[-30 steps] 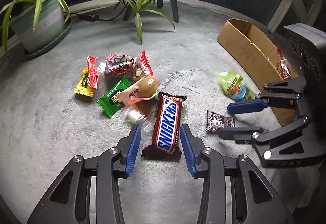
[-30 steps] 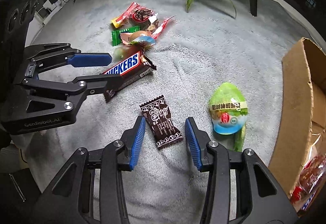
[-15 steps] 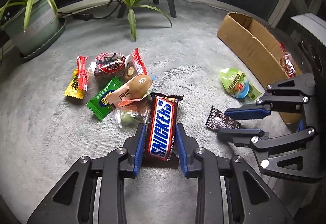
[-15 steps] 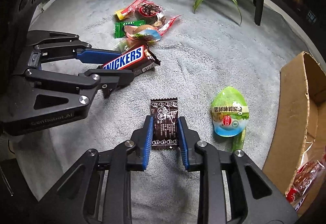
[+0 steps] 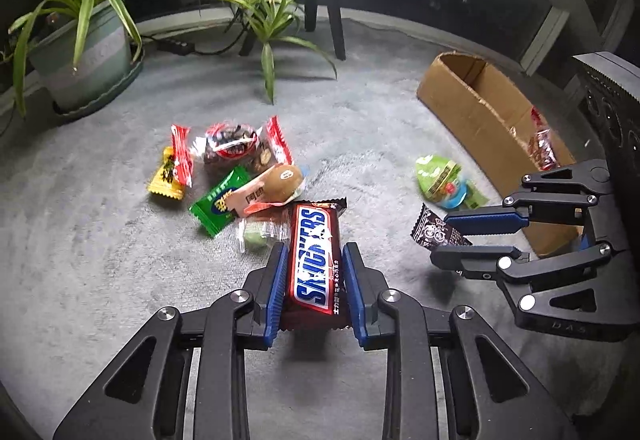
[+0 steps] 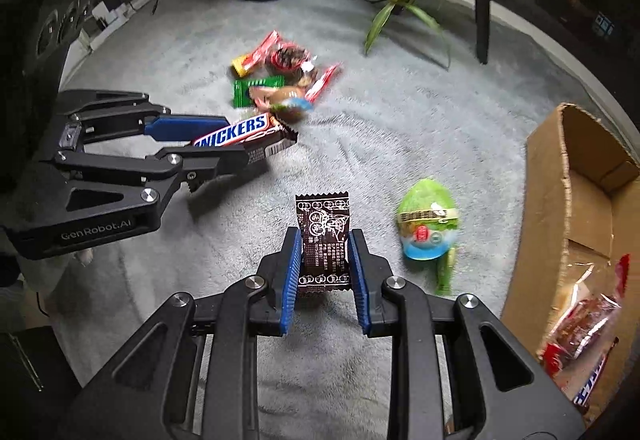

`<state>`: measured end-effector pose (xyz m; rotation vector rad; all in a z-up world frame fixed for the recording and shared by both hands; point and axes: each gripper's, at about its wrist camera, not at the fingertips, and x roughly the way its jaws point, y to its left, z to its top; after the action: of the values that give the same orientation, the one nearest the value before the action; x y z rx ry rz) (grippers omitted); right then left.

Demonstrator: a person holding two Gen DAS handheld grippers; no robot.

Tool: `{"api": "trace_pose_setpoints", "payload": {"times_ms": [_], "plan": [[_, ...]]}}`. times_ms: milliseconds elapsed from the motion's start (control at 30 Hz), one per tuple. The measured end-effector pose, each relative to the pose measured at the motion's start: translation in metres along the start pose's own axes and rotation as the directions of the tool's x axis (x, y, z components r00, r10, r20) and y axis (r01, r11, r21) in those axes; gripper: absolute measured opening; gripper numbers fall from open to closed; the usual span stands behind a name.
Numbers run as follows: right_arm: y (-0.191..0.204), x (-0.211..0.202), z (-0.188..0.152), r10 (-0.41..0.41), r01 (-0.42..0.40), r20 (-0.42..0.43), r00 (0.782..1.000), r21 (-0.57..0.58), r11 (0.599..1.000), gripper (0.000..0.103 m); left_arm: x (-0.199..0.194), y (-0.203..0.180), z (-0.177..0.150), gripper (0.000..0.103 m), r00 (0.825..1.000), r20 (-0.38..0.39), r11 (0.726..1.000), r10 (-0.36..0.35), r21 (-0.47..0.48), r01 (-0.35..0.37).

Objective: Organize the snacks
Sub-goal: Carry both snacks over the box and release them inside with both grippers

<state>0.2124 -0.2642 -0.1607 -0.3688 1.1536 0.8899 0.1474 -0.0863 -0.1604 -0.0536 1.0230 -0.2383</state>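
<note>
My left gripper (image 5: 315,252) is shut on a Snickers bar (image 5: 312,228), its blue pads pressing the bar's long sides; the right wrist view shows the same bar (image 6: 236,132) held just above the grey carpet. A small dark brown snack packet (image 6: 322,216) stands upright in my right gripper (image 6: 325,236), which is shut on it and holds it a little off the carpet. From the left wrist view that gripper (image 5: 440,238) and its packet (image 5: 430,230) are at the right. The open cardboard box (image 6: 580,200) lies further right with a red-wrapped snack (image 6: 580,324) inside.
A green and blue pouch (image 6: 428,216) lies on the carpet between the right gripper and the box. A pile of several wrapped snacks (image 5: 232,176) sits beyond the Snickers bar. Potted plants (image 5: 88,60) and a dark chair leg (image 5: 336,32) line the far edge.
Both grippers have gone from open around their snacks to shut on them. The right gripper has risen slightly with the brown packet, and the Snickers bar's far end is off the carpet.
</note>
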Motion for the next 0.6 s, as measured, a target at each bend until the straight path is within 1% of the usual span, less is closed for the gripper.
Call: {"api": "trace_pose_setpoints", "payload": {"times_ms": [200,367,600], "plan": [[-0.008,-0.021,-0.006,-0.010,0.009,0.043,0.999,0.030,1.000,0.025,-0.001,-0.001,-0.006,0.026,1.000,0.009,1.000,0.000,0.007,0.000],[-0.017,-0.039,-0.008,-0.022,0.017,0.081,0.996,0.067,0.998,0.025,-0.007,0.000,-0.007,0.026,0.999,0.035,1.000,-0.012,0.002,0.011],[-0.044,-0.072,-0.017,-0.063,0.043,0.144,0.988,0.134,0.990,0.025,-0.022,-0.009,0.007,0.026,0.996,0.081,0.999,-0.043,0.011,0.042]]}}
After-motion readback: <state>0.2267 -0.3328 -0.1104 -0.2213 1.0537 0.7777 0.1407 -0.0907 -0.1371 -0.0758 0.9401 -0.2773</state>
